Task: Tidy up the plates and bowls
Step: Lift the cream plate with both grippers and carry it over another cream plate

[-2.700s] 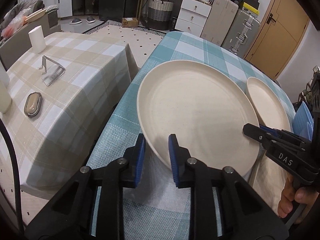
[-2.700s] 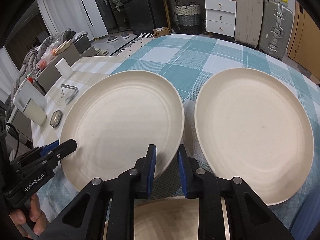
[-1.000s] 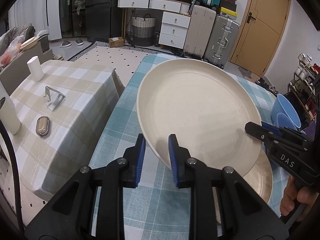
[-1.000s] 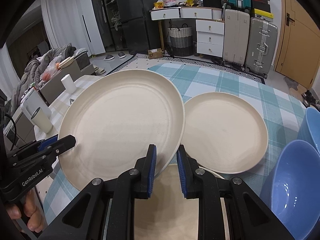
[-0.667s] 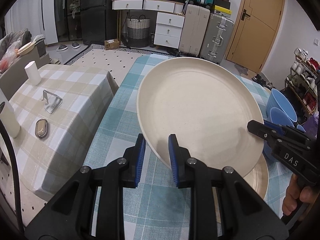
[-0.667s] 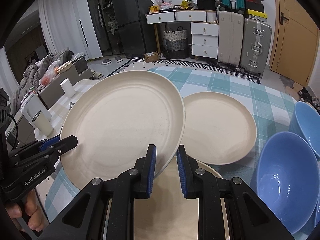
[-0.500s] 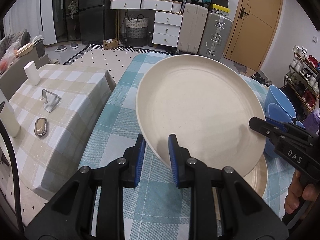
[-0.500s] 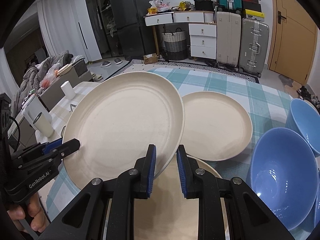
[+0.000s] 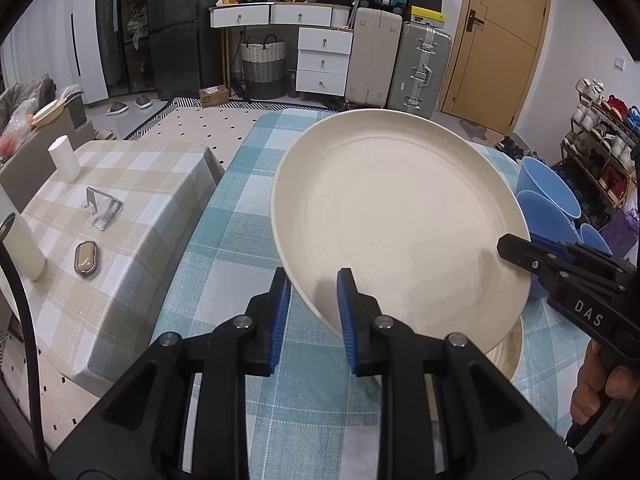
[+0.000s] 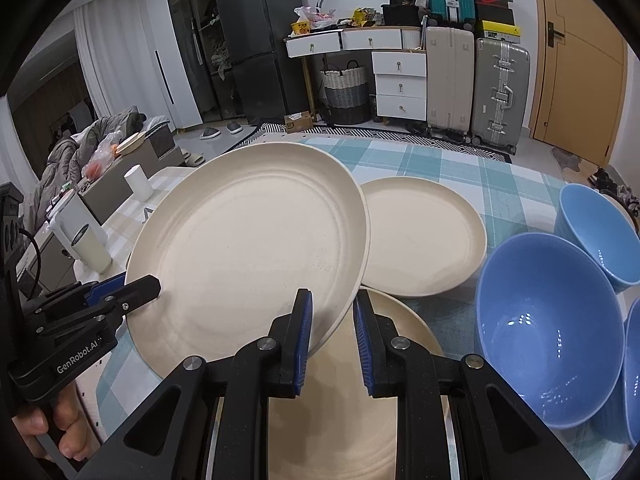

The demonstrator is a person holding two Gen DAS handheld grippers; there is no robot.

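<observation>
**Ana:** Standing by the teal checked table [image 9: 224, 216], what do you see, left to right?

**Ben:** Farthest left, the left gripper [image 9: 311, 307] is clamped on the near left rim of a large cream plate [image 9: 396, 220]. One blue pad [image 9: 347, 312] lies on the plate's upper face, the other under the rim. The plate is off the table, tilted, with its far edge raised.

**Ana:** And the other tool?

**Ben:** The right gripper [image 10: 332, 334] is shut on the same plate's near right rim, so both hands carry it between them. Neither is nearer; they pinch opposite ends of the near edge.

**Ana:** Where does it need to go?

**Ben:** My guess is onto the second plate [image 10: 400, 368] lying flat on the table. It sits just below the held one and a little right, directly under the right gripper. In the left view only a sliver of its rim shows beneath the raised plate.

**Ana:** What else is to the right?

**Ben:** A third plate [image 10: 424, 236] lies flat farther back, its left edge hidden behind the held plate. Beyond that, at the far right, stand blue bowls [image 10: 548, 344], close together.

**Ana:** So the move ahead?

**Ben:** Likely down and slightly right, levelling the tilt so the rims line up. The bowls are near that side and could be bumped.
</observation>
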